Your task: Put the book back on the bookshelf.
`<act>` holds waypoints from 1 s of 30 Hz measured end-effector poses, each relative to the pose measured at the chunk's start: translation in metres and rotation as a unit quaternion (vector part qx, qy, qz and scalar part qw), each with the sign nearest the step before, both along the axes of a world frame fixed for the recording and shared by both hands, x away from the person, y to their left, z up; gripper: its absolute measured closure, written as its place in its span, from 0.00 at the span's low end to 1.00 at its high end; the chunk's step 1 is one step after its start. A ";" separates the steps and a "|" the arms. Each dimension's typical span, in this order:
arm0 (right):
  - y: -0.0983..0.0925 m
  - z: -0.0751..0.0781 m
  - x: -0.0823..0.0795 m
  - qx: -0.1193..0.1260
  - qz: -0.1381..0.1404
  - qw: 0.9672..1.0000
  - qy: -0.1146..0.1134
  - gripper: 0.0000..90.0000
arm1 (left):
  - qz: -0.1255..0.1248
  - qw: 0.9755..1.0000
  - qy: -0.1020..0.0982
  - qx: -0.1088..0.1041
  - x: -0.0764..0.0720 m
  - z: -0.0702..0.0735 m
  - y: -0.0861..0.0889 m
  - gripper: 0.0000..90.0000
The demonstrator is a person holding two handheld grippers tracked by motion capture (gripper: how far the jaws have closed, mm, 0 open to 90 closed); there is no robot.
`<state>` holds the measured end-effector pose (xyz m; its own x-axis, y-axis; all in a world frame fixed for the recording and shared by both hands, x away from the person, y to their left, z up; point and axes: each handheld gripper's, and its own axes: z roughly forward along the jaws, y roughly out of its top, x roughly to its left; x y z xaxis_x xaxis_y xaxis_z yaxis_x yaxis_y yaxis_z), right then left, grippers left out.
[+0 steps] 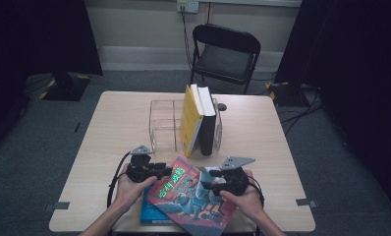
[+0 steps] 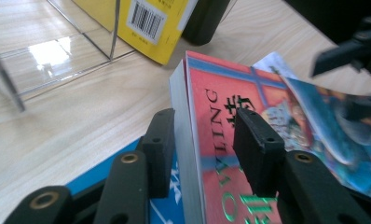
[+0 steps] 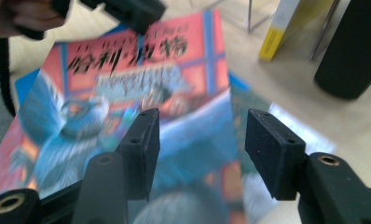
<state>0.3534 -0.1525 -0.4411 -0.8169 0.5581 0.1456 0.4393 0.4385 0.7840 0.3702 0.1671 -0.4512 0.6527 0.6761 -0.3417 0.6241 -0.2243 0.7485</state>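
Note:
A red illustrated book (image 1: pixel 191 196) hangs tilted over a blue book (image 1: pixel 149 211) that lies flat at the table's front edge. My left gripper (image 1: pixel 166 172) grips the red book at its left edge. In the left gripper view its jaws (image 2: pixel 203 116) clamp the page block and cover of the red book (image 2: pixel 221 84), with the blue book (image 2: pixel 92 175) underneath. My right gripper (image 1: pixel 208 186) is at the book's right side. In the right gripper view its jaws (image 3: pixel 202 116) stand wide apart over the blurred cover (image 3: pixel 141 70), and neither pad presses on it.
A clear acrylic organiser (image 1: pixel 164 123) stands mid-table with a yellow book (image 1: pixel 189 120) and a black book (image 1: pixel 208 128) leaning upright in it. A black folding chair (image 1: pixel 225 51) stands beyond the far edge. Bare wood lies to the left and right.

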 end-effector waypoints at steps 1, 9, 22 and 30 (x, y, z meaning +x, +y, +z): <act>0.003 0.003 0.003 0.007 0.003 1.000 -0.001 0.51 | -0.003 1.000 0.001 0.003 -0.003 0.001 0.002 0.64; 0.022 -0.010 0.019 -0.022 0.016 0.999 0.021 0.58 | -0.025 0.999 0.000 0.019 -0.041 0.000 0.027 0.62; 0.018 -0.015 0.019 -0.011 0.006 1.000 0.029 0.62 | -0.042 0.999 0.000 0.029 -0.063 -0.006 0.042 0.55; 0.018 -0.016 0.019 -0.009 0.006 1.000 0.029 0.61 | -0.059 0.998 0.004 0.035 -0.071 -0.011 0.046 0.51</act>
<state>0.3725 -0.1343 -0.4568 -0.8134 0.5520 0.1836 0.4794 0.4573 0.7490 0.2989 0.2132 -0.4626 0.7261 0.6172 -0.3031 0.5970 -0.3472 0.7232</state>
